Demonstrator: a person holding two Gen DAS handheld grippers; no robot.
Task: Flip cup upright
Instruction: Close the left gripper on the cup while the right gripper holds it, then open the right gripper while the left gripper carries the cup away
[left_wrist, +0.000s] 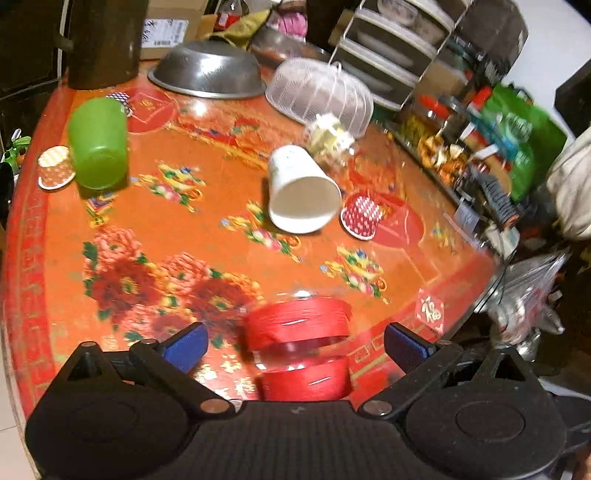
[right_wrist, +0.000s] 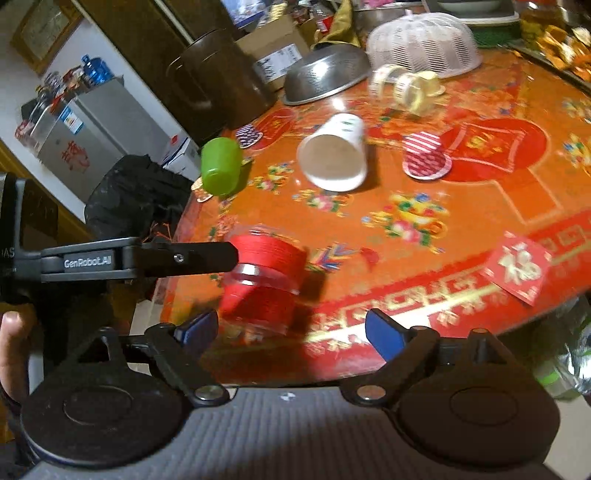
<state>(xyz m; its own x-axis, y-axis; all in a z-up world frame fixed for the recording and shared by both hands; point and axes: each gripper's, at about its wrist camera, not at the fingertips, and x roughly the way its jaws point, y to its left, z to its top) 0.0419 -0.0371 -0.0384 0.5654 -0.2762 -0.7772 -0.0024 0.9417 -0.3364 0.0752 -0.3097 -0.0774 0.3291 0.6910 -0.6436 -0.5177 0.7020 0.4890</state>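
Note:
A clear plastic cup with red bands (left_wrist: 299, 347) stands near the table's front edge, between the open fingers of my left gripper (left_wrist: 295, 347), which are spread around it without visible contact. In the right wrist view the same cup (right_wrist: 262, 280) stands left of my right gripper (right_wrist: 291, 332), which is open and empty; a left gripper finger (right_wrist: 177, 258) reaches it from the left. A white paper cup (left_wrist: 299, 192) (right_wrist: 336, 155) lies on its side mid-table. A green cup (left_wrist: 98, 142) (right_wrist: 221, 166) stands mouth-down at the left.
An upturned steel bowl (left_wrist: 207, 74), a white mesh food cover (left_wrist: 317, 92) and a dark cylinder (left_wrist: 107, 40) stand at the back. A clear yellow-banded cup (right_wrist: 406, 88) lies on its side. Small patterned paper cups (left_wrist: 360, 216) (left_wrist: 55, 168) are scattered. The table edge (right_wrist: 424, 350) is close.

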